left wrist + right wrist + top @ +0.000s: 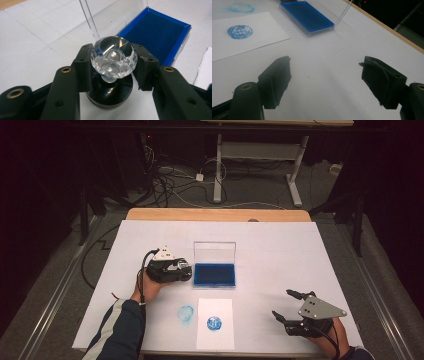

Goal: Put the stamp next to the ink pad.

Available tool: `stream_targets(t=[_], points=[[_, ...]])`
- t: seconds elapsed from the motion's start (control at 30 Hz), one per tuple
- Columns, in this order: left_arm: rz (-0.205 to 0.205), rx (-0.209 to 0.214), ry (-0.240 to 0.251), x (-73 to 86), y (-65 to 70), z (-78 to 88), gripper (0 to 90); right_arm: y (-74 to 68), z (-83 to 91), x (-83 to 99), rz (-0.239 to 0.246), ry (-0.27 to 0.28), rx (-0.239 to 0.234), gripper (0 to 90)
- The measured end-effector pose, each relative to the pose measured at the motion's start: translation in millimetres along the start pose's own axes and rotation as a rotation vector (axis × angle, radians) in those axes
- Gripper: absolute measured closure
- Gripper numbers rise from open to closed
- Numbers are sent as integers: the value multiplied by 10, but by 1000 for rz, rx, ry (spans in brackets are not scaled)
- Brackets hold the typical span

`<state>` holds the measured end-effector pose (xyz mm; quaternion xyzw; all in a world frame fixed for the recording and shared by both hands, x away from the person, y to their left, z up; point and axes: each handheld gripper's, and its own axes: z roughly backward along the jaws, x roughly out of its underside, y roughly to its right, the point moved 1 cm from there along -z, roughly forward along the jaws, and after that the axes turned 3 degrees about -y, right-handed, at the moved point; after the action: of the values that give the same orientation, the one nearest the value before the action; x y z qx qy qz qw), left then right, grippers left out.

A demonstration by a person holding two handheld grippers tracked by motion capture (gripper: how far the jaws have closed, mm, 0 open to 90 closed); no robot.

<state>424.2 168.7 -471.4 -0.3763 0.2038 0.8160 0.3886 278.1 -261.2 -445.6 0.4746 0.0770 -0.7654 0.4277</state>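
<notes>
My left gripper (184, 270) lies just left of the ink pad, and its jaws are shut on a stamp (113, 58), pressing both sides of its faceted clear knob. The stamp's black round base (110, 96) rests on or just above the white sheet. The blue ink pad (215, 274) sits in a clear case with its lid (215, 252) standing upright. In front of it lies a white paper (215, 340) carrying a round blue print (214, 322). My right gripper (287, 306) rests at the table's near right, open, with nothing between its jaws (324, 80).
A faint blue ring smudge (185, 313) marks the white table cover (280, 250) left of the paper. The table's wooden far edge (215, 214) shows beyond the cover. Cables and a desk frame (218, 175) stand on the floor behind.
</notes>
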Motion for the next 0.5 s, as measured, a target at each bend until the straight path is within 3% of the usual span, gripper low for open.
stream_targets(t=[0.27, 0.5], points=[[-29, -20, -42, 7, 22, -22, 517, 0, 2, -1, 5, 2, 2, 236], [-34, -38, -28, 0, 20, 11, 493, 0, 7, -1, 8, 0, 6, 236]])
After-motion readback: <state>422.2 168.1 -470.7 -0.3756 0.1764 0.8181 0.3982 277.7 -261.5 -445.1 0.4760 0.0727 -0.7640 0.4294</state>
